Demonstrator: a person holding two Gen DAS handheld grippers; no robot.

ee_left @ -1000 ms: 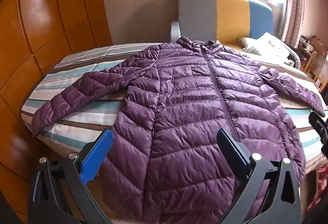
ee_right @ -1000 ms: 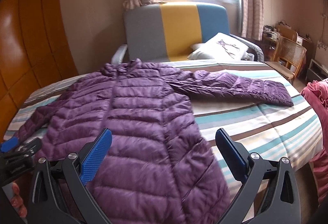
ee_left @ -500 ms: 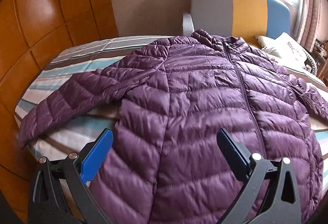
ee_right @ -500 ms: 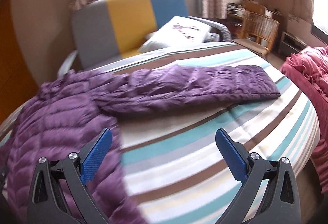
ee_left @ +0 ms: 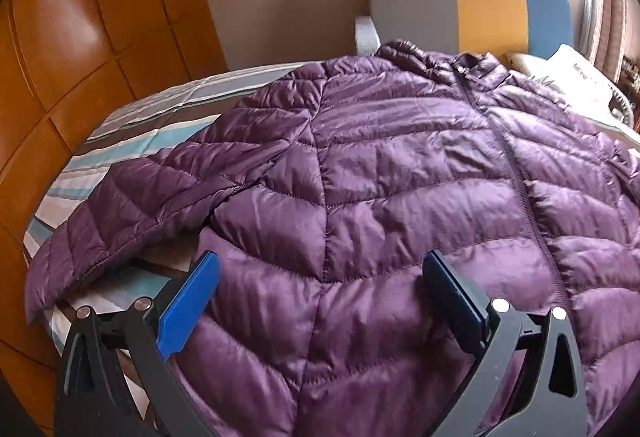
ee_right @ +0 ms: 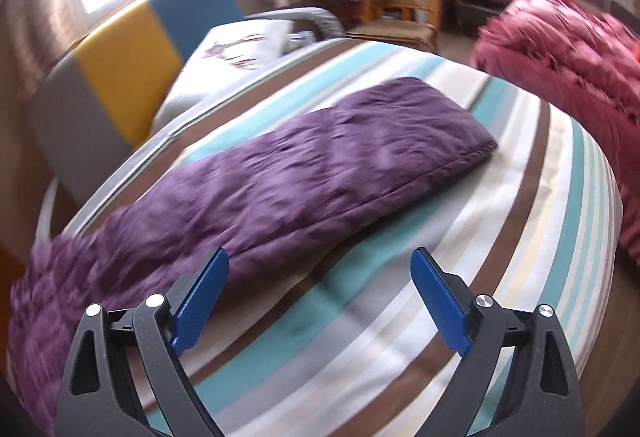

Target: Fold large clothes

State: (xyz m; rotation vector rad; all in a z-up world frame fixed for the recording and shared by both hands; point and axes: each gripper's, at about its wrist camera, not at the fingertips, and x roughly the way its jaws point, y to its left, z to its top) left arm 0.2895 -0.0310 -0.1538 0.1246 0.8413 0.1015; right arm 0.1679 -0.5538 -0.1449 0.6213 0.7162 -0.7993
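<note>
Lying flat and zipped on the bed (ee_left: 132,125), the jacket (ee_left: 400,173) is ready for folding, so the left gripper (ee_left: 320,301) hangs released over its near hem while the right gripper (ee_right: 320,293), jaws closing on nothing, lines up with the sleeve (ee_right: 340,153).

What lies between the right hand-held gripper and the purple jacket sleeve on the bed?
Only bare striped bedsheet. In the right wrist view, the closing right hand-held gripper holds nothing, and the sleeve lies just beyond it.
</note>
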